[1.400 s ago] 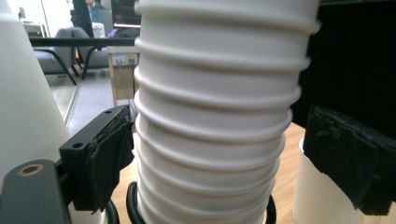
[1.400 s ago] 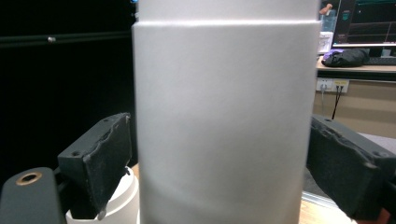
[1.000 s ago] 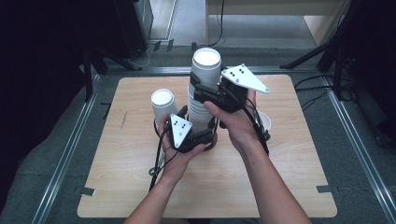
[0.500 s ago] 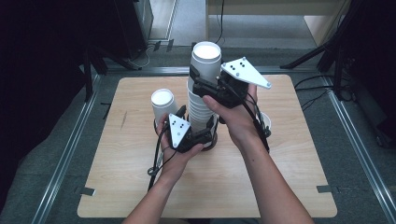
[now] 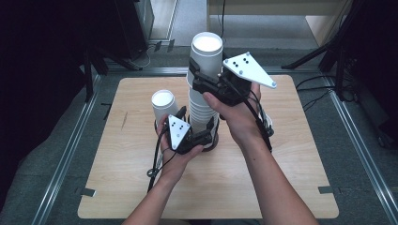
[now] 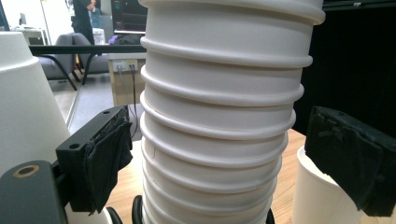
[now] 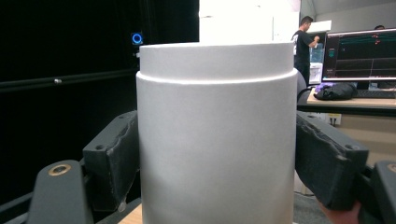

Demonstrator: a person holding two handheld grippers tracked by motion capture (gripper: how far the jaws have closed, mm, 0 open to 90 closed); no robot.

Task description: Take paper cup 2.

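High view: a tall stack of white ribbed paper cups (image 5: 202, 101) stands near the centre of the light wooden table (image 5: 281, 187) and serves as the reference point. The topmost white paper cup (image 5: 206, 54) sits at the head of that stack, its open mouth facing up, raised partly clear of the cups beneath it. The right gripper (image 5: 202, 80) is clenched on this top cup, high on the stack, with its grey three-cornered plate (image 5: 248, 69) to the right of the stack. Its jaws have just been closing, with the cup between them.

Right gripper view: both black jaws press flat against the sides of the top cup (image 7: 217, 135), one on each side, well below its rim.

Left gripper (image 5: 206, 136) is at the foot of the stack, on the side nearer the person. Left gripper view: the padded jaws stand either side of the lower stack (image 6: 219, 140); a gap shows between each pad and the cup walls, so this claw is released, not pressing.

A single white paper cup (image 5: 164, 105) stands upright just left of the stack. Another white cup (image 6: 322, 191) shows behind the stack's base, beside the right-hand jaw in the left gripper view; how it stands cannot be told.
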